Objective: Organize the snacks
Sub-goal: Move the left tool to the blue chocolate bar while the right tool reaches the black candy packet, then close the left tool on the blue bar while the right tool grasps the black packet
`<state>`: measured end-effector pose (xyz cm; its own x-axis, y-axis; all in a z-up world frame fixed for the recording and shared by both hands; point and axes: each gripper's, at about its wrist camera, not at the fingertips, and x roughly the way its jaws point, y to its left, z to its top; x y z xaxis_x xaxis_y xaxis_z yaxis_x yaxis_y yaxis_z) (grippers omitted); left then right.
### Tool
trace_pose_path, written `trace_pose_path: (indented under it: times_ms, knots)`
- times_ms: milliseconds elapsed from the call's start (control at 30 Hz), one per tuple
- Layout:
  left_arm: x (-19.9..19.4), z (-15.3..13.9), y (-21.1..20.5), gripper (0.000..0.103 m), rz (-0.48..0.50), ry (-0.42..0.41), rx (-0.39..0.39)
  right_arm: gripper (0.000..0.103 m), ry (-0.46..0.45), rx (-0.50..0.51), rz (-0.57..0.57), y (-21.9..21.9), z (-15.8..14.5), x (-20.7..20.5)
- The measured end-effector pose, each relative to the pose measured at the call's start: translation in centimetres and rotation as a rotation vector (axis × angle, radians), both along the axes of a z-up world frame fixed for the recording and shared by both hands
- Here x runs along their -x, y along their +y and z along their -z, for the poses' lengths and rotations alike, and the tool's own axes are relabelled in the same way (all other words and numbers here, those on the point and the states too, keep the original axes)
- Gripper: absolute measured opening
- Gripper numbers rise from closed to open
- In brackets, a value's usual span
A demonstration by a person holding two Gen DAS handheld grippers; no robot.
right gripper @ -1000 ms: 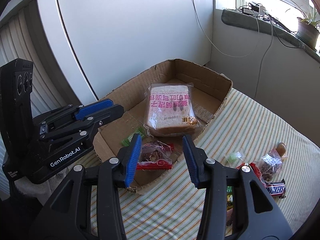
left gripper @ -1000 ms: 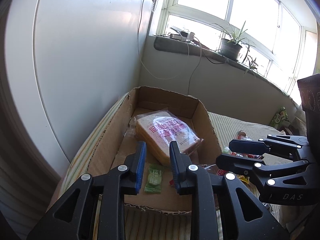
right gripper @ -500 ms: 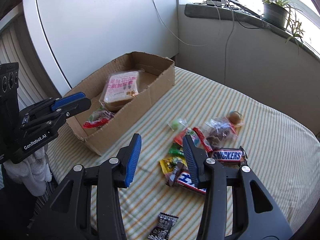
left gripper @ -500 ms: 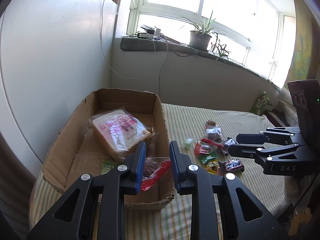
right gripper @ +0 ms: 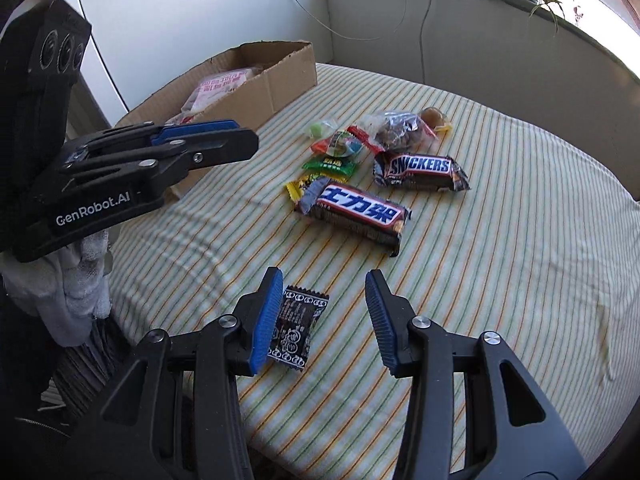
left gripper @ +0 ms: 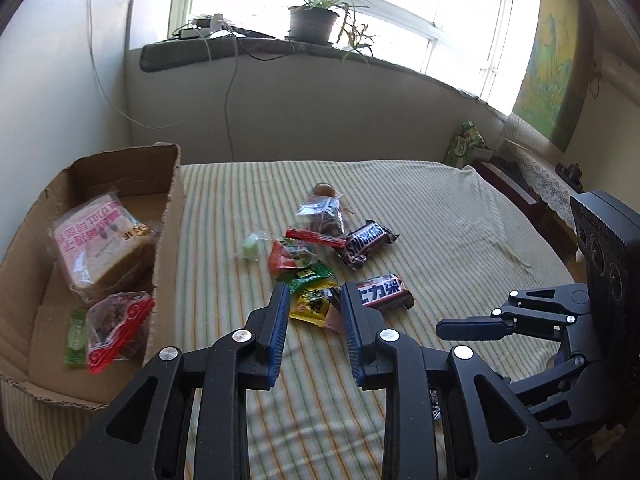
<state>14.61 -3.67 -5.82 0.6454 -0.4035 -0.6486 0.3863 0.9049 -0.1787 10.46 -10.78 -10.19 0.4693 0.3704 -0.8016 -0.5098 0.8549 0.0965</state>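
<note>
A cardboard box [left gripper: 168, 216] at the left holds a bread pack [left gripper: 100, 248], a red-sealed bag [left gripper: 116, 328] and a green candy [left gripper: 76, 338]. Several snacks lie loose on the striped cloth: a Snickers bar [left gripper: 370, 242], a second bar with Chinese lettering [right gripper: 356, 212], a yellow packet [left gripper: 314, 306], a green packet [left gripper: 312, 276] and a clear bag [left gripper: 324, 216]. My left gripper [left gripper: 314, 300] hovers above the yellow packet, jaws opening, gripping nothing. My right gripper [right gripper: 323, 280] is open over the cloth, with a small black packet [right gripper: 298, 326] lying beside its left finger.
The striped cloth [left gripper: 440, 220] covers the table to its rounded edges. A wall and a sill with a potted plant [left gripper: 312, 24] and cables rise behind. A green carton [left gripper: 466, 146] stands at the far right. A white-gloved hand [right gripper: 80, 292] holds the left gripper.
Both grippers have swung away from the box to the right, over the loose snacks. The left jaws stand slightly wider. The black packet has come up beside the right gripper's finger.
</note>
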Motion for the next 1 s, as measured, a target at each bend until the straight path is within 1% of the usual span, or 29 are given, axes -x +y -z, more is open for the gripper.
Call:
trace_pose_path:
  times_ms: [167,233,300,433,500,567,600,633,733,833,1000]
  knots:
    - [-1.6,0.3,-1.2,0.029,0.055,0.064,0.037,0.045,0.009,-0.012,-0.005,0.2,0.8,0.7]
    - [-2.3,0.5,-1.7,0.029,0.081,0.094,0.05,0.045,0.001,0.004,-0.012,0.7,1.1,0.9]
    - [-3.1,0.8,-2.6,0.029,0.113,0.116,0.038,0.045,-0.017,0.034,-0.016,1.1,1.5,1.1]
    - [-4.2,1.2,-4.7,0.029,0.165,0.128,-0.026,0.045,-0.032,0.073,-0.018,1.5,2.1,1.4]
    - [-4.8,1.8,-5.1,0.029,0.181,0.153,-0.031,0.042,-0.044,0.089,-0.019,1.5,2.1,1.7]
    - [-5.2,2.3,-5.3,0.029,0.189,0.177,-0.029,0.032,-0.05,0.1,-0.015,1.2,2.1,1.8]
    - [-5.3,2.4,-5.3,0.029,0.193,0.184,-0.032,0.03,-0.049,0.101,-0.013,1.0,2.1,1.9]
    - [-5.3,2.5,-5.4,0.029,0.201,0.185,-0.036,0.028,-0.047,0.098,-0.013,0.8,2.1,1.9]
    - [-5.1,2.6,-5.4,0.029,0.212,0.192,-0.044,0.027,-0.047,0.107,-0.019,0.3,2.0,2.2]
    - [-4.5,2.7,-5.9,0.029,0.227,0.175,-0.076,0.026,-0.053,0.128,-0.013,-0.4,1.9,2.6]
    - [-3.2,3.0,-6.7,0.029,0.266,0.17,-0.108,0.026,-0.051,0.144,0.053,-3.0,1.6,2.4]
